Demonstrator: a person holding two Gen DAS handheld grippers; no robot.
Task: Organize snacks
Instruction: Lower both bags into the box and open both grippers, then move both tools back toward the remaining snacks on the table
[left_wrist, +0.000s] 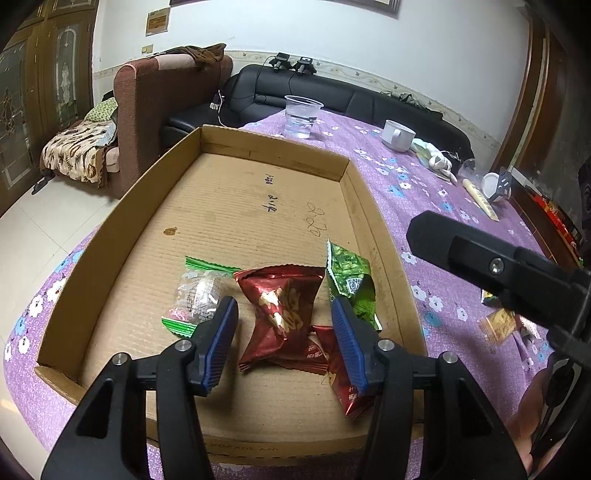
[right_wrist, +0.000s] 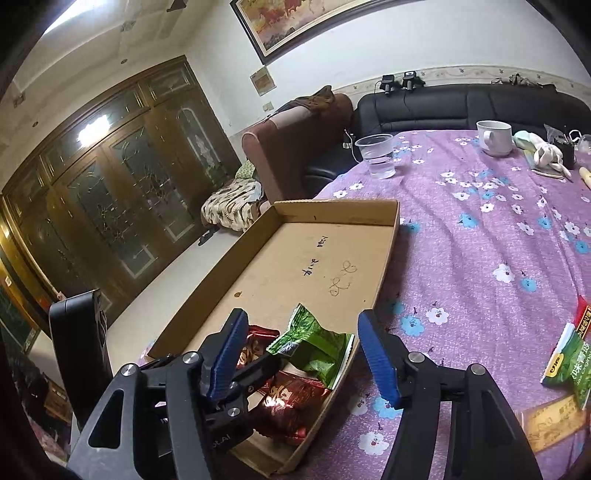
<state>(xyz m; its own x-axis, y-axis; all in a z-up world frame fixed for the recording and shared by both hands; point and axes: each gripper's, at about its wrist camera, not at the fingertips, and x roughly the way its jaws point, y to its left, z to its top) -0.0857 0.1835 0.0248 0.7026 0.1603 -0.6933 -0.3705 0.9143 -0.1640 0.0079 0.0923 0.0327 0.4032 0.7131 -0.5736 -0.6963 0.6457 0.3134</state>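
A shallow cardboard tray lies on the purple flowered tablecloth. In it lie a clear packet with green ends, a dark red packet, a second red packet and a green packet leaning on the right wall. My left gripper is open and empty, just above the red packet. My right gripper is open and empty above the tray's near right corner, over the green packet and a red packet. More snacks lie on the cloth: a green packet and a yellow one.
A clear plastic cup with water and a white mug stand at the table's far side, with a cloth and small items to the right. Sofas stand beyond the table. Loose snacks lie right of the tray.
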